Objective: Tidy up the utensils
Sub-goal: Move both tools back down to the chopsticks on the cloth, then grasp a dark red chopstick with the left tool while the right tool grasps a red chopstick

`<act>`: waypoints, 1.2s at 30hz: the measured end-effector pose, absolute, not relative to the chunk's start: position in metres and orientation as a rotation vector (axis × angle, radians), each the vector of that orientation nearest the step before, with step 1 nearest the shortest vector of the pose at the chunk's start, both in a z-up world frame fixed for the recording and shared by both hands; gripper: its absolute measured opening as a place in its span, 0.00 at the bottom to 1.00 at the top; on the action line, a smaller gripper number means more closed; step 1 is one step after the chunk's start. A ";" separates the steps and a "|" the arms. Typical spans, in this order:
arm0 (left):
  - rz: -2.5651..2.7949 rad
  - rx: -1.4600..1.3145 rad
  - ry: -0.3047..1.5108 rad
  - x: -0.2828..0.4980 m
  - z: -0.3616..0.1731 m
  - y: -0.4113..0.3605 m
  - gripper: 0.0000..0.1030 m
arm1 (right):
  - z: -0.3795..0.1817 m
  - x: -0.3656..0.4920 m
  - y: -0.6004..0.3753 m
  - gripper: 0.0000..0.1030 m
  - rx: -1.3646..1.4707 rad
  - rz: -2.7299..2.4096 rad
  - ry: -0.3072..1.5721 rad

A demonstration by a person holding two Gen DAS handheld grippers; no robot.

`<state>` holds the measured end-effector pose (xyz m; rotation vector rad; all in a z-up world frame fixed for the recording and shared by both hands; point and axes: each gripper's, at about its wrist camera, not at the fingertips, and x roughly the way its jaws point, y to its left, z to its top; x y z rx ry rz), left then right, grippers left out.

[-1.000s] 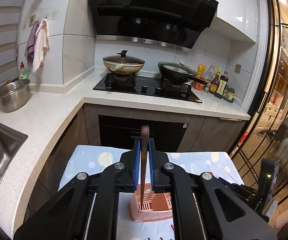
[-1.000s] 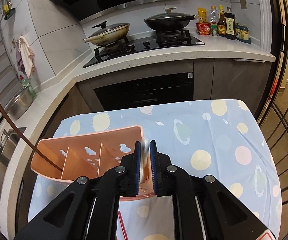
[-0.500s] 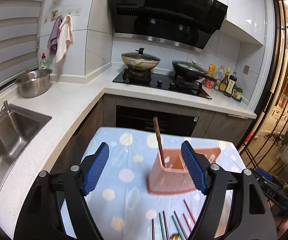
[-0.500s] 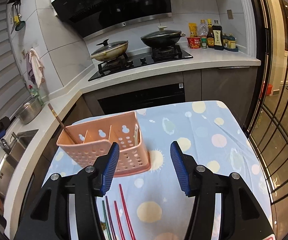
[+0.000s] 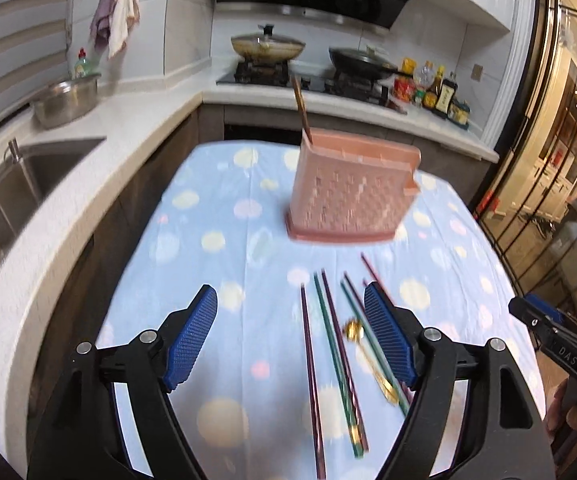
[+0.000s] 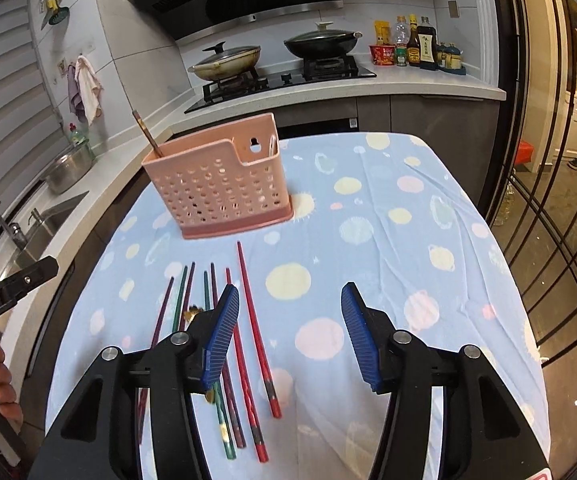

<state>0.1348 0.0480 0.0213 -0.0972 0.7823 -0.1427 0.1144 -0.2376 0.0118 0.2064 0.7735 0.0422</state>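
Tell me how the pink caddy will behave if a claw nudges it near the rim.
The caddy looks like thin perforated plastic, so probably light. It stands tall on a narrow base, nearly empty, so it may tip or slide on the cloth. The tall stick leaning inside could shift.

Both views are evenly lit by indoor light, bright on the white wall tiles (image 6: 144,32). The left wrist view is smeared by motion blur: the pink caddy (image 5: 352,192) and chopsticks (image 5: 328,344) look soft. The right wrist view is sharp. Fisheye bending curves the tabletop (image 6: 428,240); black vignette fills corners at 10 and 2 o'clock. Warm glare streaks the glass door (image 6: 548,160) at 3 o'clock.
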 end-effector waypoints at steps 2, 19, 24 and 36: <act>-0.149 -0.089 0.817 0.125 0.008 0.046 0.70 | 0.001 0.103 -0.238 0.51 0.209 0.045 0.802; -0.174 -0.025 1.022 0.070 -0.082 0.026 0.70 | -0.070 0.074 -0.222 0.51 0.218 0.064 0.938; -0.180 0.003 1.048 0.068 -0.096 0.021 0.60 | -0.073 0.074 -0.221 0.51 0.219 0.066 0.946; -0.196 0.019 1.054 0.068 -0.105 0.022 0.26 | -0.082 0.080 -0.212 0.38 0.200 0.083 0.970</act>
